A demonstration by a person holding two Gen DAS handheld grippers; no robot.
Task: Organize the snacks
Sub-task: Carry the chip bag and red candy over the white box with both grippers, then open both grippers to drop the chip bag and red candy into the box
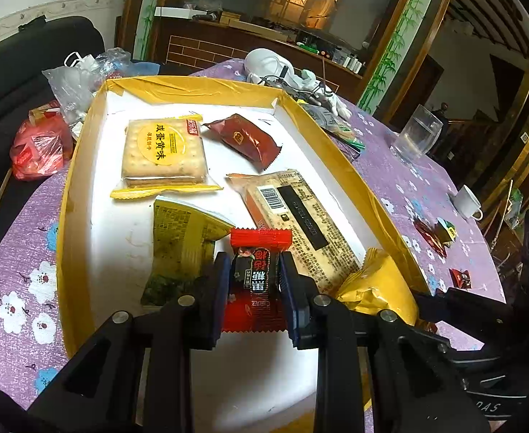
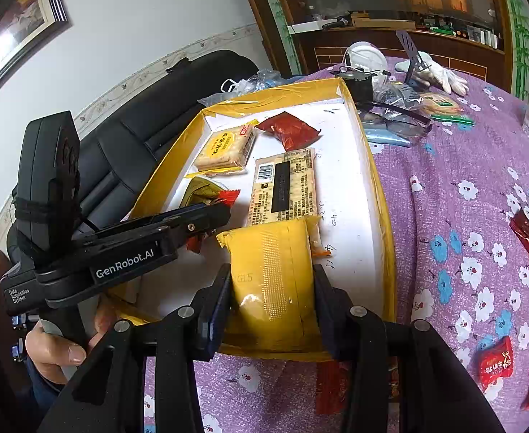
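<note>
Left tool (image 1: 253,278) pinching a red candy packet (image 1: 255,281), right tool (image 2: 271,288) pinching a yellow snack pouch (image 2: 273,281), above the yellow-rimmed box (image 1: 83,166); release low, into bare floor.

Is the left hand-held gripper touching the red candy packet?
Touching. In the left wrist view, both pads of the left hand-held gripper press against the sides of the red candy packet, holding it above the box.

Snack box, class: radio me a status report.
Left claw shut on red candy. Right claw shut on yellow packet. Both over snack box; nothing blocking.
</note>
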